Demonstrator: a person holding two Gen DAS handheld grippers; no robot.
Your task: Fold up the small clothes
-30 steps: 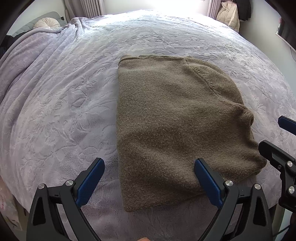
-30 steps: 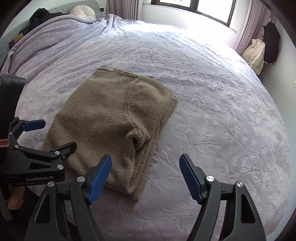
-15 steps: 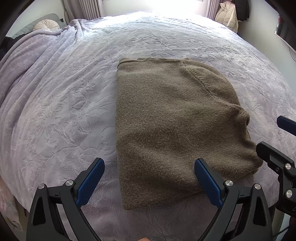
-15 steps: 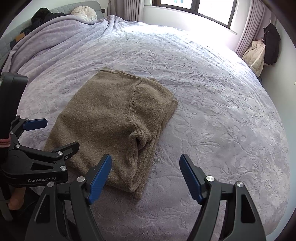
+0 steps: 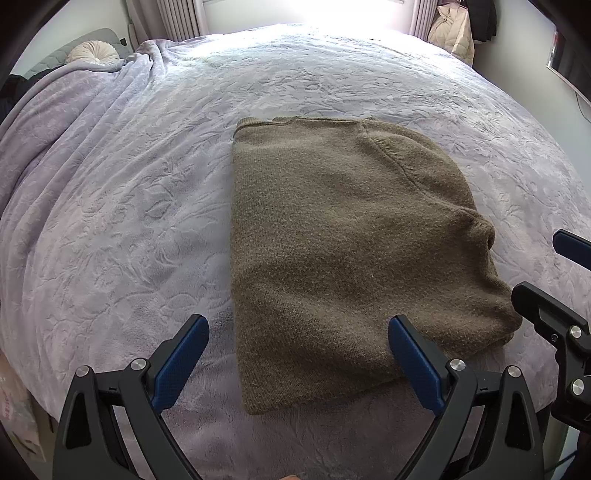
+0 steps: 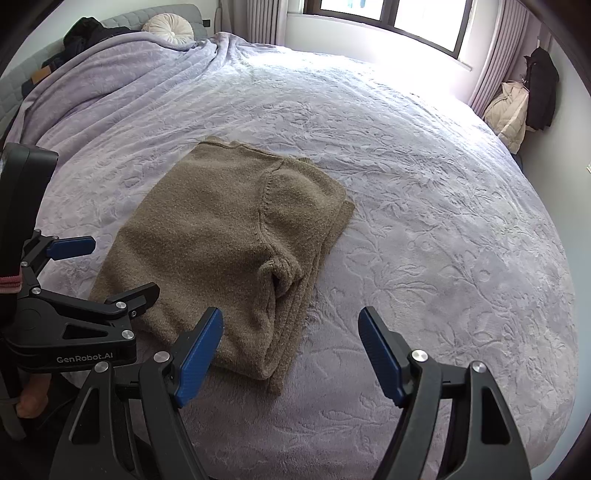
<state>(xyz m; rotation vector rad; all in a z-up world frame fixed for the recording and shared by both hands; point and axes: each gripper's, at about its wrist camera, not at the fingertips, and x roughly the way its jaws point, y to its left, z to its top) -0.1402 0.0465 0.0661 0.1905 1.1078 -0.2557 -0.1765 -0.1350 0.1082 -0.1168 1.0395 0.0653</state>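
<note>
A brown knitted sweater (image 5: 332, 236) lies folded into a rough rectangle on the lilac bedspread (image 5: 129, 206). It also shows in the right wrist view (image 6: 221, 240), with a sleeve cuff tucked at its right edge. My left gripper (image 5: 297, 362) is open and empty, held above the sweater's near edge. My right gripper (image 6: 290, 354) is open and empty, above the sweater's near right corner. The left gripper also shows at the left of the right wrist view (image 6: 107, 269).
The bed's near edge runs just under both grippers. A round white cushion (image 6: 168, 27) and dark clothes (image 6: 85, 31) lie at the headboard, far left. Coats (image 6: 524, 99) hang by the window at the far right.
Both grippers have drawn back slightly from the sweater and stay open. The sweater has not moved.
</note>
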